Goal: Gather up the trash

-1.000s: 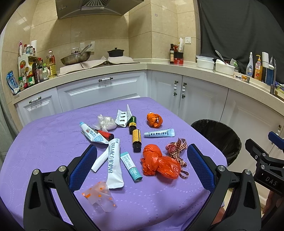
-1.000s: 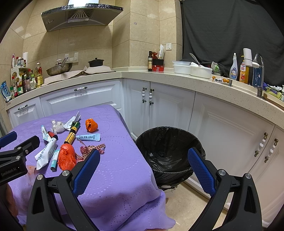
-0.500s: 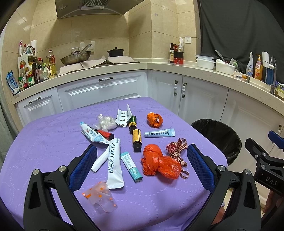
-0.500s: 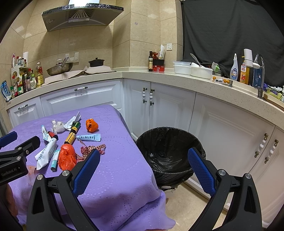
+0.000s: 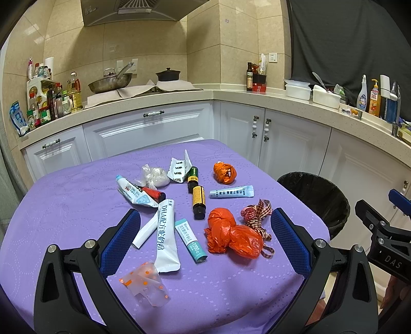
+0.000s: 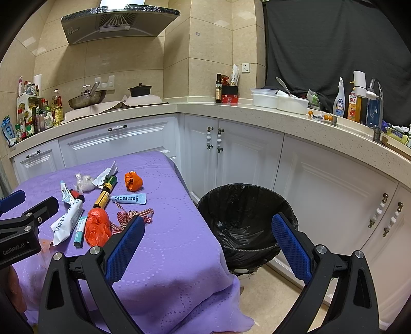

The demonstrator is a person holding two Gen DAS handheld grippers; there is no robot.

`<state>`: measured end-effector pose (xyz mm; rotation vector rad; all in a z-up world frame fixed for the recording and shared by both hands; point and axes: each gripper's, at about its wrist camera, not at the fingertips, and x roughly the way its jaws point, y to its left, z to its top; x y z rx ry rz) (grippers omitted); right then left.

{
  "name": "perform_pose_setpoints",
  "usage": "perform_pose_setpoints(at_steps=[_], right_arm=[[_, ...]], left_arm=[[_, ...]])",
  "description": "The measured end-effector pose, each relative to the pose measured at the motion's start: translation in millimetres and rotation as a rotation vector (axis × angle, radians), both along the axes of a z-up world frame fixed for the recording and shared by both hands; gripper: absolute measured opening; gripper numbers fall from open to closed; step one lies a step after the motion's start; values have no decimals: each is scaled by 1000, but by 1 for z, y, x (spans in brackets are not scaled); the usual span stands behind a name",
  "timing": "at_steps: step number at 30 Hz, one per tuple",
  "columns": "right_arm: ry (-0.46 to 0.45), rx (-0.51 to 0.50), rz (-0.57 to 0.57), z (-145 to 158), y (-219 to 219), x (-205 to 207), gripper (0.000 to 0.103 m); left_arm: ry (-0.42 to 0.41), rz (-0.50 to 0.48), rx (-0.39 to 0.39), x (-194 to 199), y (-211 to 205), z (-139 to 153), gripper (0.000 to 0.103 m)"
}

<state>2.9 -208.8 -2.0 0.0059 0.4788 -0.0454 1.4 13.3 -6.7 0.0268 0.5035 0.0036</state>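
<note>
Orange bag (image 5: 232, 235) — between gaping left claw (image 5: 205, 240) pads.

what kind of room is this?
A home kitchen, most likely: range hood over a wok, white cabinets under an L-shaped counter, a tap with dish soap beside it.

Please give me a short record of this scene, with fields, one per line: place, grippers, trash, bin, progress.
place: kitchen, table with purple cloth
left gripper: open, empty, above the trash
right gripper: open, empty, between table edge and bin
trash on table: large orange bag, small orange bag, checked ribbon, brown bottle, several tubes and wrappers
bin: black liner, on the floor beside the table
progress: nothing gripped yet
</note>
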Motion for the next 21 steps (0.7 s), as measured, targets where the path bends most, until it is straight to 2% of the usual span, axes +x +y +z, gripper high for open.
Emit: perform_pose_setpoints(at_steps=[21], right_arm=[[0,-1,-1,1,0,-1,96]], left_arm=[[3,-1,-1,-1,-1,-1,99]])
